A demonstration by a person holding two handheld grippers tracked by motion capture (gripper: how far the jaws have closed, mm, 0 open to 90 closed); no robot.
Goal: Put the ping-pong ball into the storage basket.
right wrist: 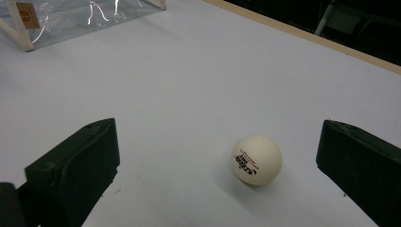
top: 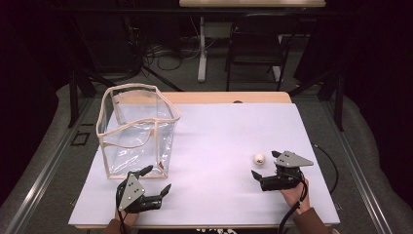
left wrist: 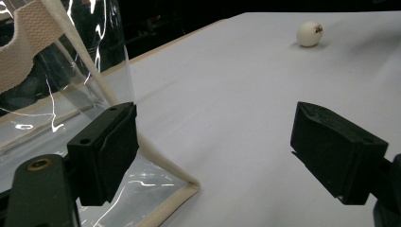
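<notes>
Ball: a small white table-tennis ball (top: 259, 158) with red and black print on it (right wrist: 257, 160) lies on the white table cover, toward the right and near side; it rests free, touched by nothing. In the left gripper view it shows far off (left wrist: 309, 33).
Right gripper: the right gripper (top: 265, 164) lies low on the table just near and right of the ball, its jaws spread wide apart and empty. In the right gripper view (right wrist: 217, 165) the ball sits between the two black jaws, closer to the right one, touching neither.
Right hand: the right hand (top: 293, 193) holds the gripper's body from the near side; a black cable trails off toward the right edge of the table.
Left gripper: the left gripper (top: 157, 181) is at the near left of the table, jaws wide apart with nothing between them. In its own view (left wrist: 215, 151) one jaw is right beside the near corner of the bag; contact cannot be told.
Bag: a clear plastic bag (top: 139, 131) with cream fabric trim stands open-topped at the far left of the table, well apart from the ball.
Table: the table (top: 229, 126) bears a white cover, with a wooden edge showing along the far side.
Background: a dark chair (top: 255, 46) stands on the floor beyond the table.
</notes>
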